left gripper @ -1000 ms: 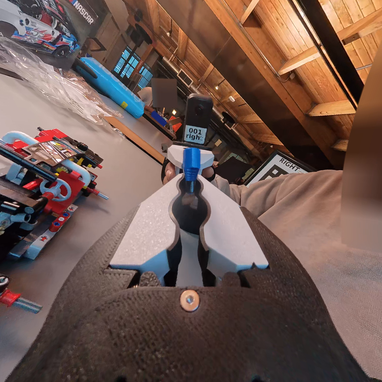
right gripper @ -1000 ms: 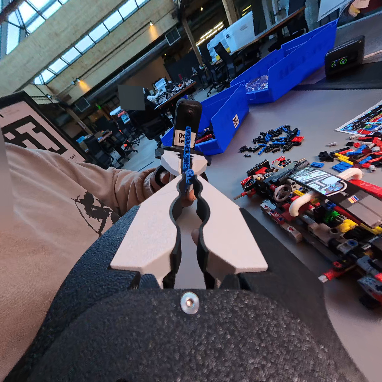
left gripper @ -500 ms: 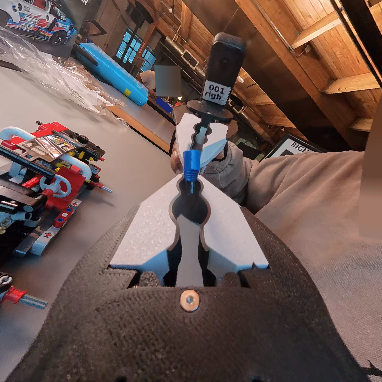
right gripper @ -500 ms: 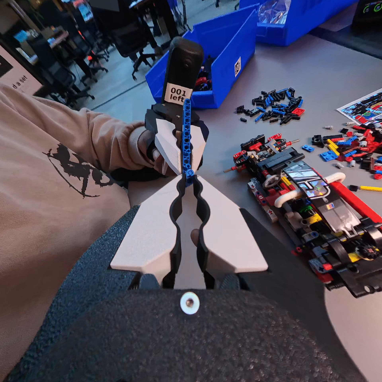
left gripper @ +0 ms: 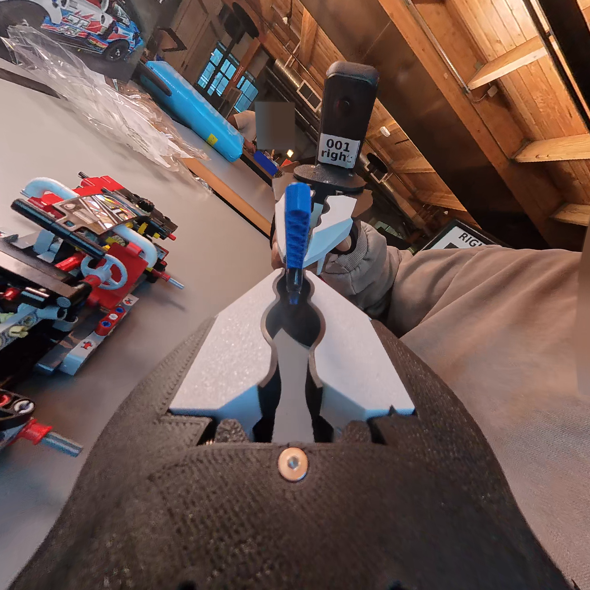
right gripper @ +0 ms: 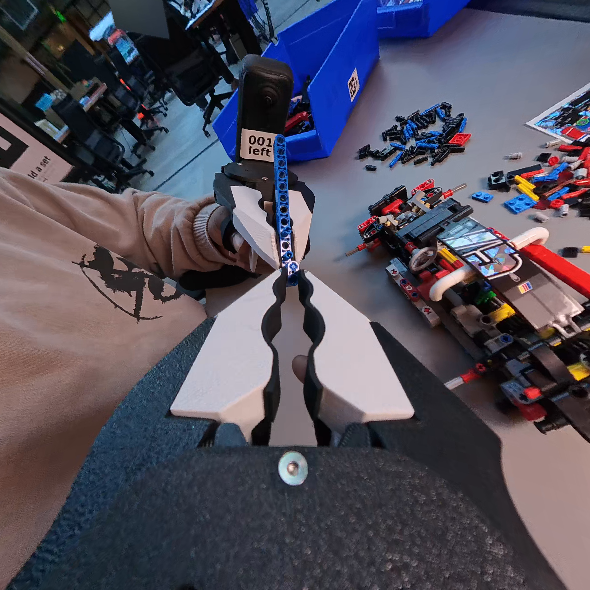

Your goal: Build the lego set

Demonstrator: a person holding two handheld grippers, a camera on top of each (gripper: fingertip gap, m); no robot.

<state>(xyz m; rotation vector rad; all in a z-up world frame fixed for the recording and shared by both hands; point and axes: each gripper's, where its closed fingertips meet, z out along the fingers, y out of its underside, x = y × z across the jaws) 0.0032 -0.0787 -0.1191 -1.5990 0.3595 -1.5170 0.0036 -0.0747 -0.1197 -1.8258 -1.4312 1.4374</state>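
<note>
The left tool (left gripper: 293, 281) is pinched narrow at its tips on the lower end of a blue beam (left gripper: 297, 223), a long lego piece with a row of holes that stands up from the tips. In the right wrist view the right tool (right gripper: 292, 274) is closed almost tip to tip on a small blue pin (right gripper: 292, 269) sitting at the bottom end of that same blue beam (right gripper: 282, 198), so the 2 tools meet nose to nose above the worktop (right gripper: 479, 57). Farther off in each view, the other tool shows with a black camera on top.

On the grey worktop (left gripper: 204, 255) lies the half-built lego car (right gripper: 479, 271), red, black and white, to the right of the right tool. Beyond it lie loose bricks (right gripper: 542, 191) and a heap of black and blue pins (right gripper: 418, 134). Blue bins (right gripper: 319, 64) stand at the far edge. Clear plastic bags (left gripper: 105, 105) lie behind the car (left gripper: 79, 255). Overhead are wooden ceiling beams (left gripper: 510, 64).
</note>
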